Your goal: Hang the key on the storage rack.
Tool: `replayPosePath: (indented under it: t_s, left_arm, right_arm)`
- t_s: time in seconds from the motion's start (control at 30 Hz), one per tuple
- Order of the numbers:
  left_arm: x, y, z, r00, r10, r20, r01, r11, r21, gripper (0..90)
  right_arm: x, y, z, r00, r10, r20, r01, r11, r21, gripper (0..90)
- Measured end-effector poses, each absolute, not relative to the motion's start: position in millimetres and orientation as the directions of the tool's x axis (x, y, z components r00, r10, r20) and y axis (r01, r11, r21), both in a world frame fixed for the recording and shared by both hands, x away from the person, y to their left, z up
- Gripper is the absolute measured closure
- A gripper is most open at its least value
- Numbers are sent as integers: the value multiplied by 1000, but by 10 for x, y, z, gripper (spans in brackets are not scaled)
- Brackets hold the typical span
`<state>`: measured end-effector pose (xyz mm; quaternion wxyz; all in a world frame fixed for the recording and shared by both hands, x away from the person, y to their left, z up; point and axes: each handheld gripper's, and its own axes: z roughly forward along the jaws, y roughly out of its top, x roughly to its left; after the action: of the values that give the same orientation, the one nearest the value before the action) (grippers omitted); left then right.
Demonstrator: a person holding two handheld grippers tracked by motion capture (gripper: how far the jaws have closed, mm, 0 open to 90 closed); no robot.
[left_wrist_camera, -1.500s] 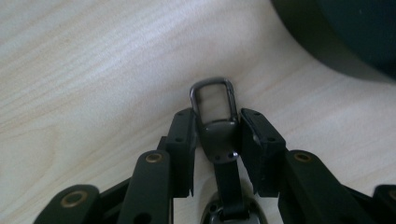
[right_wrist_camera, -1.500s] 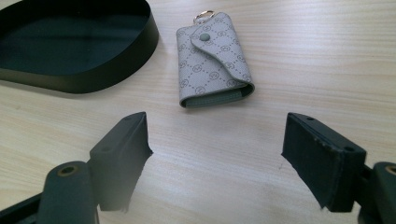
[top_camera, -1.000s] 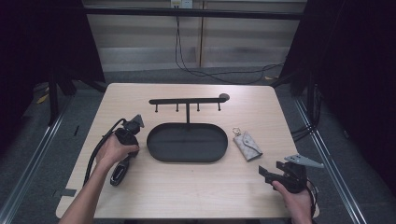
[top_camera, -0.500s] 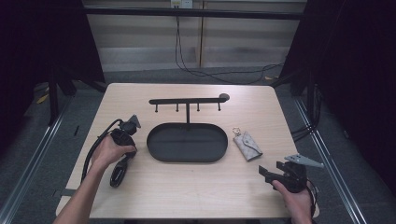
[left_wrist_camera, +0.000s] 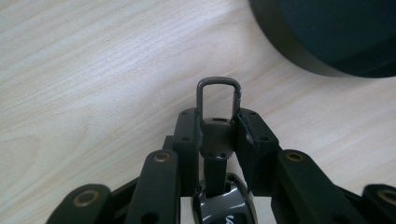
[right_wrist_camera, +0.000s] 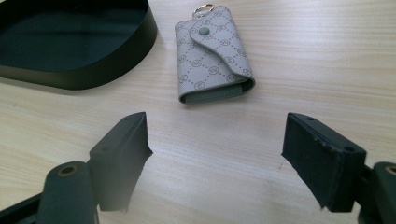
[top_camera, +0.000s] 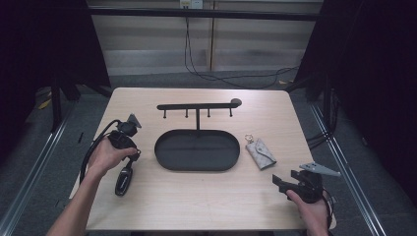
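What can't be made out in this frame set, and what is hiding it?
- Key fob: left gripper view, body cut off by the bottom edge and flanked by the jaws; its clasp is clear.
- Left gripper: high view, jaws too small and covered by the hand.
- Hooks on the stand bar: high view, too small to see their shape.
- Pouch: right gripper view, flap snapped shut, contents hidden.
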<state>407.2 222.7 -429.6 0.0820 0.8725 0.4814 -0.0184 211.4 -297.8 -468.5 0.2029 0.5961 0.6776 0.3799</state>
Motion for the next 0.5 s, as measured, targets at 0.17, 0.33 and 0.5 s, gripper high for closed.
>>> replayPosePath:
  t_s: [0.17,0.33,0.5]
  left_arm:
    - [4046,2243,-4239,540,836,-92,838,-525,150,707]
    - [4034,2245,-4084,555,829,-71,827,-540,157,708]
    - [4010,2260,-3979,572,817,-73,815,-556,161,707]
  right_arm:
    - [2112,-2981,-4685,-205,963,177,653,0,757,224]
    - [2115,-2982,-4690,-201,964,176,659,0,752,225]
    - [2113,-2981,-4689,-200,964,178,658,-2,753,225]
